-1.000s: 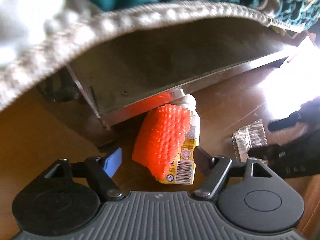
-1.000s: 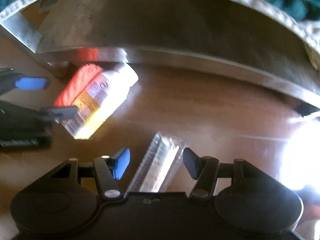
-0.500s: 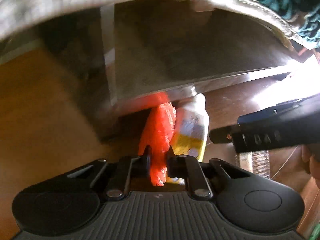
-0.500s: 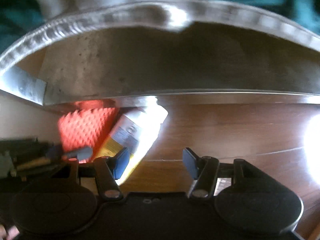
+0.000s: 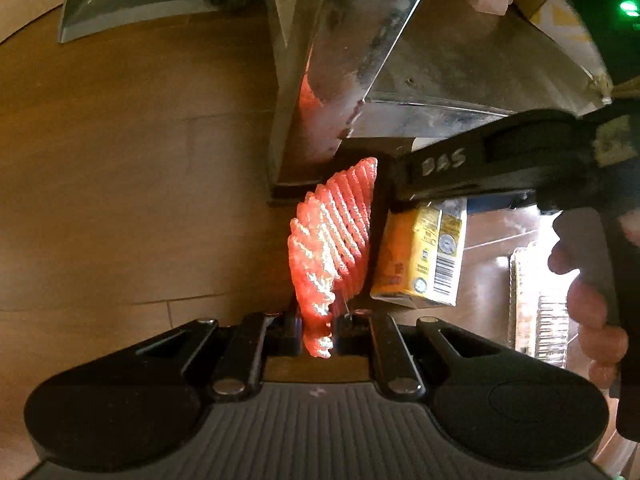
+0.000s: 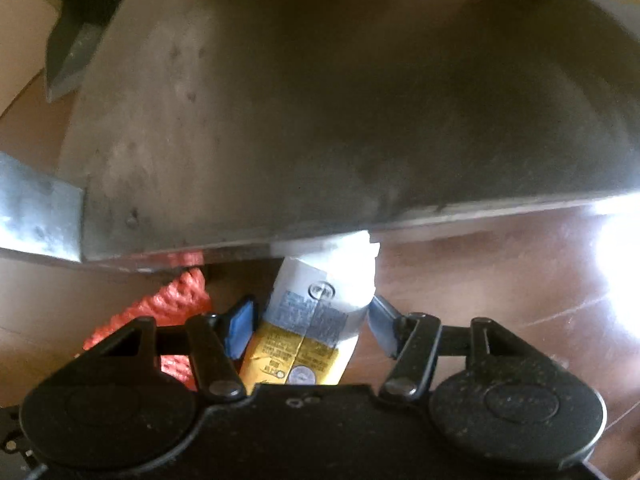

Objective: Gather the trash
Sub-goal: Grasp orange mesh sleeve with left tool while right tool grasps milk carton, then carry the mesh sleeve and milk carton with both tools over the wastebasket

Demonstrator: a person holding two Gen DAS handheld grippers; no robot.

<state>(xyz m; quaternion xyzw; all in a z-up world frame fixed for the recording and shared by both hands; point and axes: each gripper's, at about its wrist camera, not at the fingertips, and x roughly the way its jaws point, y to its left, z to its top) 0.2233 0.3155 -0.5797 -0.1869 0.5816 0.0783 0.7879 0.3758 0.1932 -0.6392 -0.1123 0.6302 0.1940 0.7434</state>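
Pinching the orange foam net (image 5: 330, 240), the left gripper (image 5: 318, 334) has its jaws clamped on it. At its three o'clock, the right gripper (image 6: 308, 326) straddles the yellow juice carton (image 6: 308, 332), jaws apart, beside the metal bin (image 6: 340, 100).

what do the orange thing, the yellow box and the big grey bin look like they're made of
Orange thing: probably soft foam netting, matte, with rows of raised bumps. Yellow box: likely coated paperboard carton, printed with a barcode, folded seams, slight sheen. Grey bin: sheet metal, dull and spotted, with brighter edges.
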